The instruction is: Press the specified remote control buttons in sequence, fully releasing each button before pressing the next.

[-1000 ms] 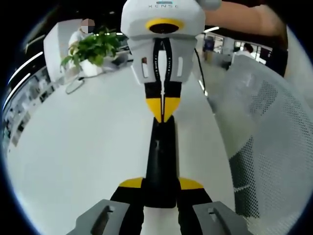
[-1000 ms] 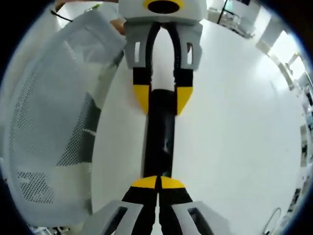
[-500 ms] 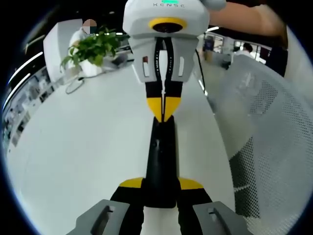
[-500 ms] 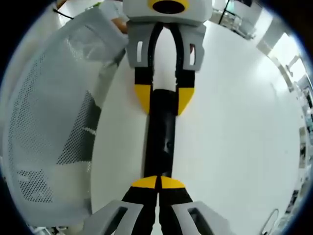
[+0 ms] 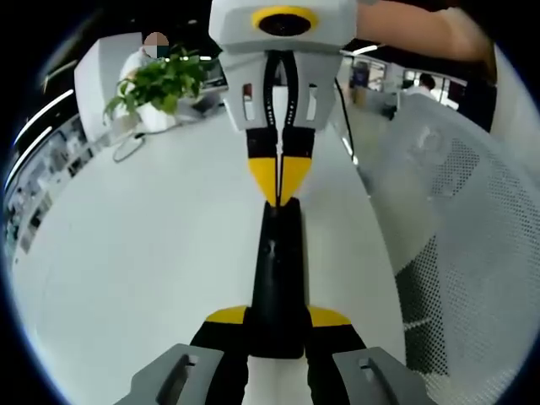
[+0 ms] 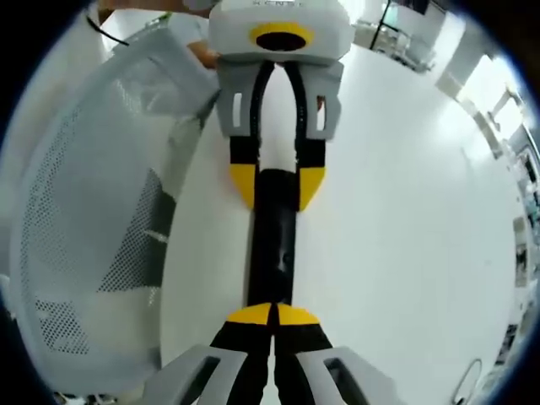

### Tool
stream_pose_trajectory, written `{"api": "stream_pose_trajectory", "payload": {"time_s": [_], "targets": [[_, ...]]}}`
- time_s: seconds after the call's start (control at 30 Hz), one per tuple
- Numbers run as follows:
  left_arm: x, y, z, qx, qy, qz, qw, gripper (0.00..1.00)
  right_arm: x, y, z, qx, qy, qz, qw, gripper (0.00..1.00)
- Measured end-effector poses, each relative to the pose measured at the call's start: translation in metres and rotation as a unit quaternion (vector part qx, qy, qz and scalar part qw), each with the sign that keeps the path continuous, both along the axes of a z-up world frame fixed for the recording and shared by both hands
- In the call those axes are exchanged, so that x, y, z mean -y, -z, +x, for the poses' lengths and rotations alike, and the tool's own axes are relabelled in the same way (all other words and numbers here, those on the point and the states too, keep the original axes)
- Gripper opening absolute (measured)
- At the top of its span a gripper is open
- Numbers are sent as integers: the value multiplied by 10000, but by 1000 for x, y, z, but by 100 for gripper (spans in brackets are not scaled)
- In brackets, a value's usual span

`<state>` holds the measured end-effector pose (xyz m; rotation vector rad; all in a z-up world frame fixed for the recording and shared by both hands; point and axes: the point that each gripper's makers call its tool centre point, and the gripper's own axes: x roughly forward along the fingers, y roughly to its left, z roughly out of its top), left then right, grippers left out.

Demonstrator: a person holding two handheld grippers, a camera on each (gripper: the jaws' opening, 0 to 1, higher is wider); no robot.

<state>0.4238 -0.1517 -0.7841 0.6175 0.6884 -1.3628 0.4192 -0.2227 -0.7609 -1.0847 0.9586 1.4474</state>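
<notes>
Remote control (image 5: 277, 278): black, slim, lying flat on the white table (image 5: 143, 253), lengthwise between the two grippers. In the right gripper view the remote control (image 6: 274, 240) lies near the table edge that borders the chair.
Left gripper (image 5: 277, 325): clenched on the near end of the remote, one yellow-tipped jaw on each long side. In the right gripper view the left gripper (image 6: 277, 184) shows at the far end of the remote, jaws straddling it.
Right gripper (image 6: 272, 315): jaws closed together, yellow tips touching each other and set at the end of the remote. In the left gripper view the right gripper (image 5: 278, 181) points its closed tips down onto the remote's far end; actual contact with a button cannot be told.
Chair (image 5: 472, 253): white mesh back, just beside the table edge.
Plant (image 5: 160, 84): green, potted, at the far side of the table.
Person's arm (image 5: 422, 34): above the right gripper.
</notes>
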Motion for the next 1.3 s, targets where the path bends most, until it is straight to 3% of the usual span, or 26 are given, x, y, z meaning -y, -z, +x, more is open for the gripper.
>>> {"api": "stream_pose_trajectory", "payload": {"time_s": [0.3,1.3], "targets": [[0,0,0,1,-7,-10,10000,24,-12,6,-2,-29,-145,-38,9999,0],[1,-1,0,8,-69,-39,10000,24,-13,14,-2,-86,-160,-197,9996,0]]}}
